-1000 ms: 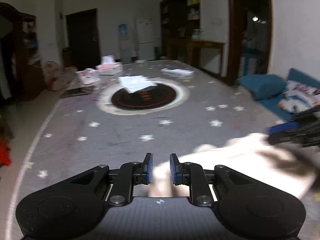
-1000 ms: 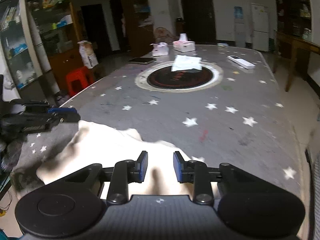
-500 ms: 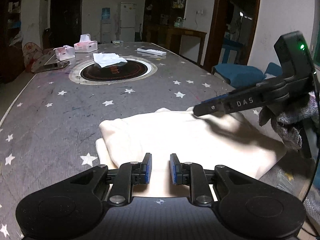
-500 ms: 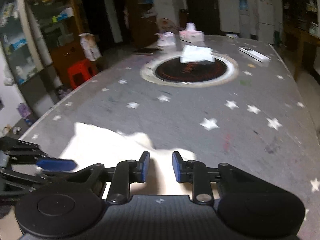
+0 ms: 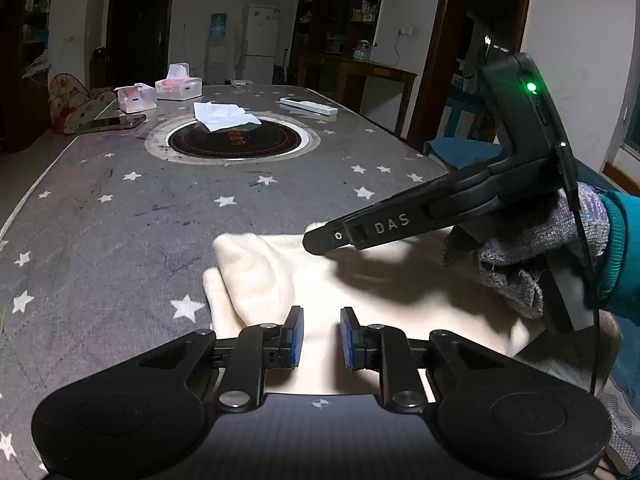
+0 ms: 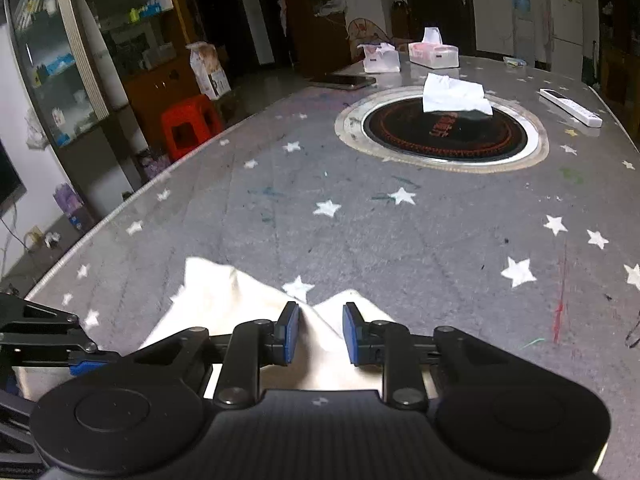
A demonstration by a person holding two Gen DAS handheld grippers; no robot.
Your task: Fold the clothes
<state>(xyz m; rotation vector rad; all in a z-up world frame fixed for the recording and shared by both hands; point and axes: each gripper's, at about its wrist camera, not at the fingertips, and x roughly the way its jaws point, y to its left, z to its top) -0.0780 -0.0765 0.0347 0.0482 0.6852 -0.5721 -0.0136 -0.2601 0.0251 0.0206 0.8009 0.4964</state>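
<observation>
Because the counter fills most of both views, its grey star-printed cover sets the stage, with a round dark inset in the upper middle of the frame. At the lower middle, near the counter's close edge, lies the cream garment, already doubled into a rough rectangle with a rolled fold along its left side; in the right wrist view 2 of its corners peak at the bottom centre. That would fit either a fold in progress or a finished bundle being tidied.

The right tool reaches in from the right of the left wrist view, held by a gloved hand, its tip low over the cloth, likely to press or steady it. Its blue pads are spread in the right wrist view, gripping nothing. The left tool hovers over the near edge, likewise spread and empty.

Smaller things sit far back: a crumpled tissue, 2 tissue boxes, a remote, a phone.
</observation>
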